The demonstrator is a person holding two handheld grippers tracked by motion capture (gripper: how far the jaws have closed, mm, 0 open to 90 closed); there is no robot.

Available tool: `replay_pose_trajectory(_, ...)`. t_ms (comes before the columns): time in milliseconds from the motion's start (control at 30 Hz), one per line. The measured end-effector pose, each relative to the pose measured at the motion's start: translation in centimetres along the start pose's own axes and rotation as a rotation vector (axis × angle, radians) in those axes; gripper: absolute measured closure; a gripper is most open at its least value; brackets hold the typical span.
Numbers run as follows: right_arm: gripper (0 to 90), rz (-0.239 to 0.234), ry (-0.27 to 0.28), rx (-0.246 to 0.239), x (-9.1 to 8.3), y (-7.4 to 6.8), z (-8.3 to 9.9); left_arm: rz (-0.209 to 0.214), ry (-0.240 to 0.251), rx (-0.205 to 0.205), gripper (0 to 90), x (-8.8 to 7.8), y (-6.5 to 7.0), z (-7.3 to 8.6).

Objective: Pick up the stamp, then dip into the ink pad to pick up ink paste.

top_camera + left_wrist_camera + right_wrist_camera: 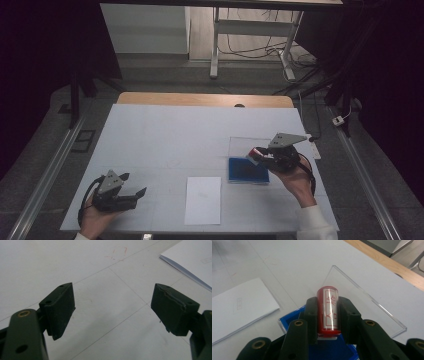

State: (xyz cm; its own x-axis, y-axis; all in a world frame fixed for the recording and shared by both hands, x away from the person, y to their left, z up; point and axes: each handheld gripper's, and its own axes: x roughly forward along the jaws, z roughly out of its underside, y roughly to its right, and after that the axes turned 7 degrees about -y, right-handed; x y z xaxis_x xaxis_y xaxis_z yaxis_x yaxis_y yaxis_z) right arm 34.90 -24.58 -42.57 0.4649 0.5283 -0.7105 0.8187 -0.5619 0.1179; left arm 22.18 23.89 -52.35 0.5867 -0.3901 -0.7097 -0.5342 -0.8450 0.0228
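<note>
Right of centre in the high view, the right gripper (261, 154) has its fingers (311, 315) clamped on a red stamp (329, 311); white panel with red characters faces up. Just below it lies the blue ink pad (248, 170), its clear lid (362, 300) open flat on the table (165, 135) behind. At lower centre rests a white sheet of paper (203, 200). At lower left, the left gripper (134, 184) hangs over bare table, fingers (60, 310) spread wide with nothing between them.
</note>
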Motion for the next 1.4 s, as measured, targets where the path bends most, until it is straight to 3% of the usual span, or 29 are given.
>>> replay_pose_trajectory(300,69.6,-0.013,0.002,0.002,0.3,0.0,-0.1,-0.003,0.004,-0.005,19.4,0.0,-0.1,0.0)
replay_pose_trajectory(600,69.8,-0.014,-0.130,0.006,2.3,-0.1,0.0,-0.005,-0.003,-0.001,19.3,0.0,0.0,0.0)
replay_pose_trajectory(867,69.8,-0.026,-0.201,0.024,3.7,0.1,0.4,-0.009,-0.007,0.001,19.3,0.1,0.0,0.0)
replay_pose_trajectory(1233,69.8,-0.024,-0.274,0.024,5.4,0.1,0.8,-0.007,-0.017,0.008,19.3,0.2,0.0,0.1)
replay_pose_trajectory(1400,69.8,-0.024,-0.270,0.029,5.4,0.1,0.9,-0.004,-0.018,0.007,19.3,0.1,0.0,0.1)
